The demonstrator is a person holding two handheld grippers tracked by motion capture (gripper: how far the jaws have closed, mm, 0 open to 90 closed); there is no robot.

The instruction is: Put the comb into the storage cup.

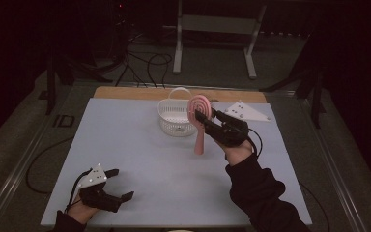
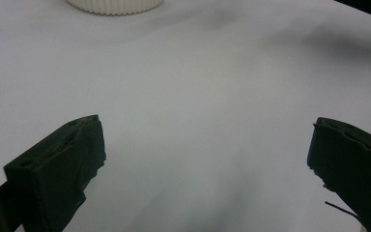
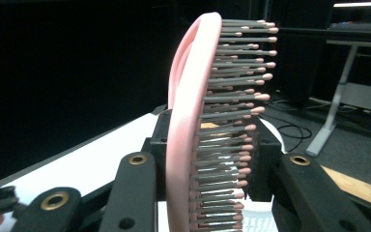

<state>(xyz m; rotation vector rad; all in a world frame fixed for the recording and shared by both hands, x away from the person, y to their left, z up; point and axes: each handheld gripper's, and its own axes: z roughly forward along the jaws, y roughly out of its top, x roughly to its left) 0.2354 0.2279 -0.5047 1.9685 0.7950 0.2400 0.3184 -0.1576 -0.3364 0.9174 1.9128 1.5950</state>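
The right gripper (image 1: 207, 116) pinches a pink hairbrush (image 1: 199, 116) by its round head, one of its fingers (image 3: 130, 193) pressed to the smooth pink back and the other on the bristle side, so the brush hangs upright with its handle pointing down above the bench (image 1: 140, 145), just in front of a white basket (image 1: 174, 118) that stands near the far edge. The left gripper (image 1: 118, 186) rests low at the near left of the bench, well apart from the brush, its fingers (image 2: 63, 169) spread wide around bare surface.
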